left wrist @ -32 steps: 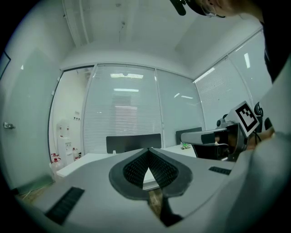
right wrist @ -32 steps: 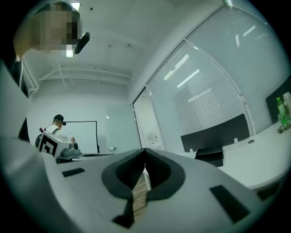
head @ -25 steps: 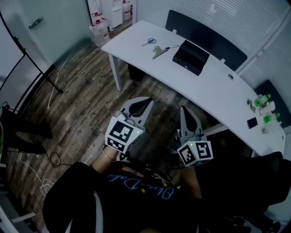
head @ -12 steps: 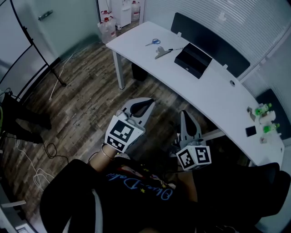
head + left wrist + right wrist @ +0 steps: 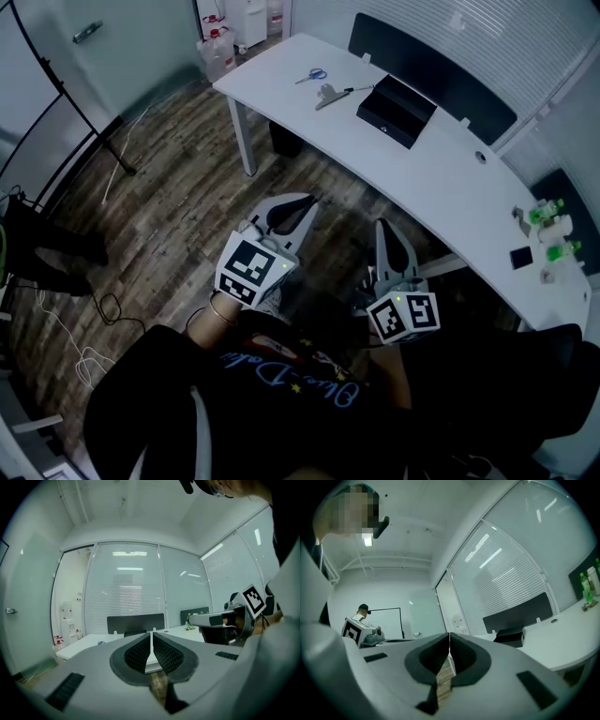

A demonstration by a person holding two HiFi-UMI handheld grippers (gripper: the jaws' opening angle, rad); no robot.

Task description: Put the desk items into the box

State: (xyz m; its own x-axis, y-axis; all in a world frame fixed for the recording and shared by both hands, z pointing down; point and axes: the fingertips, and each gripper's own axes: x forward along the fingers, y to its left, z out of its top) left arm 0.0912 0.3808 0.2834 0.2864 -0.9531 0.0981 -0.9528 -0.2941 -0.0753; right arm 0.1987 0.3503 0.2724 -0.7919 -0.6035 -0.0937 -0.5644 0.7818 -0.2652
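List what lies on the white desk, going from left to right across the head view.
scissors → metal clip → black box → round hole in the desk top → green-capped bottles

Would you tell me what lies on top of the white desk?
Blue-handled scissors and a metal clip lie beside the black box; bottles stand at the other end. The box's inside is too dark to read.
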